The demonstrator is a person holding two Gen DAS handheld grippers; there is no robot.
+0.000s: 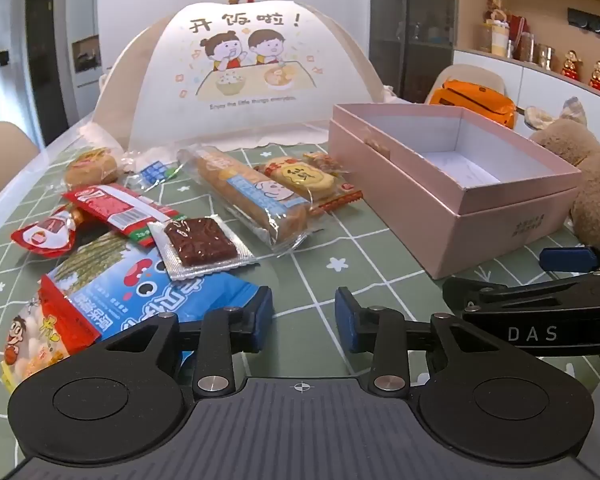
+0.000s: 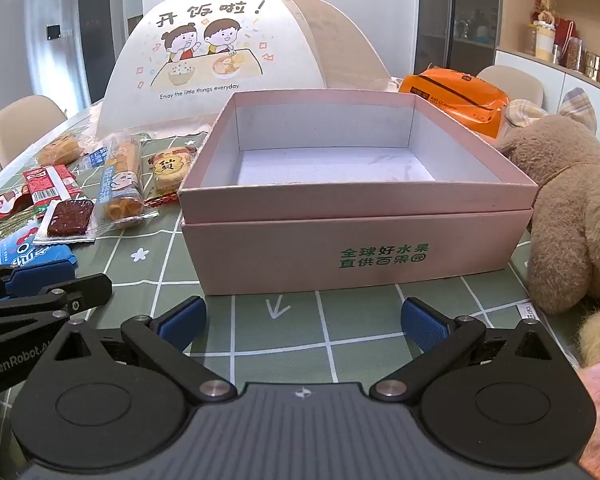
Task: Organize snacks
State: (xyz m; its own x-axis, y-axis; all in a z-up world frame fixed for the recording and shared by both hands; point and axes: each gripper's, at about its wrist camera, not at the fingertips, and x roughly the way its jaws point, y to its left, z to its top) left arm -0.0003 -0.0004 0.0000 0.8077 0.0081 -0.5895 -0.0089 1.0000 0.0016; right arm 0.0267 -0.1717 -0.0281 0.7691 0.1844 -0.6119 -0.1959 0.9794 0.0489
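Left hand-held gripper (image 1: pixel 304 318) narrowly open, right hand-held gripper (image 2: pixel 304 320) wide, both empty above the tablecloth (image 1: pixel 380 256).

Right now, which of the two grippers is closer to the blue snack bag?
Left. The left gripper hangs right beside the blue snack bag, one finger over its edge. The right gripper sits farther off, in front of the pink box.

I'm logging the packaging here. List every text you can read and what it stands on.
"开饭啦!" on the white domed mesh food cover
"Enjoy the little things everyday" along that cover's lower part
"全球好水果 直供百果园" in green on the pink cardboard box
"AIR CUSHION", partly cut off, on the orange plastic pack
"GenRobot.AI" on the left tongs
"DAS" on the right tongs
Snack wrapper print: too blurred to read.
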